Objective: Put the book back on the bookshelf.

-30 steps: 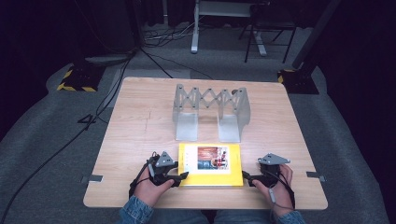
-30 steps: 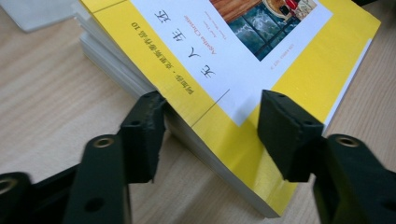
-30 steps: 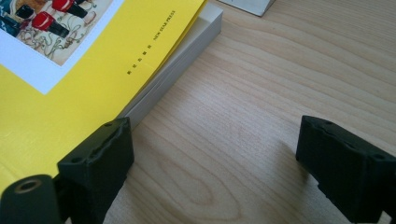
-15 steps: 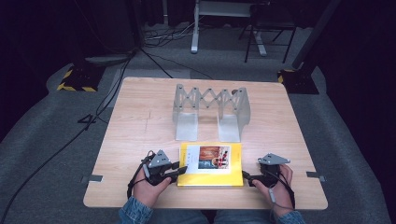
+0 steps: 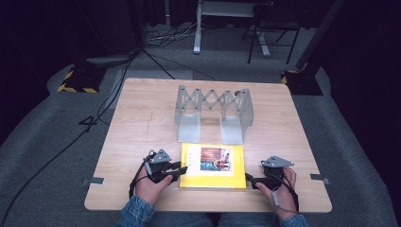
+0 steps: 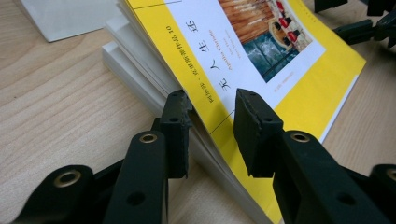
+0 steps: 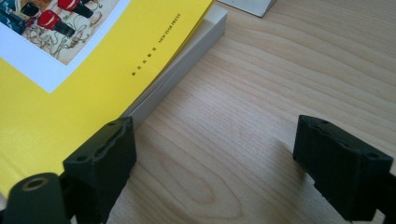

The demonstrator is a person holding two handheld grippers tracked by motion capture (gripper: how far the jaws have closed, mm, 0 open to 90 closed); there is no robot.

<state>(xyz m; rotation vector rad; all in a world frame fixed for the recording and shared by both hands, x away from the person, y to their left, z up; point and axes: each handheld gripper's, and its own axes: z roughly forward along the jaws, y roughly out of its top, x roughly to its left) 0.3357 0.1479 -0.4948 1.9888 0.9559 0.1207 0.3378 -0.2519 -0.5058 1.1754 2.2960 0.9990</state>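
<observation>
Yellow-covered book lies flat on the wooden table. Left gripper, jaws just reopening slightly, straddles its lifted cover; right gripper rests spread wide alongside. A thin bite could let the cover slip free.

From my high view I look forward and down across the whole table, from fairly far off. My left gripper view sits low and very close, looking along its jaws at the yellow book. My right gripper view is equally close beside the same book, which all three views share.
</observation>
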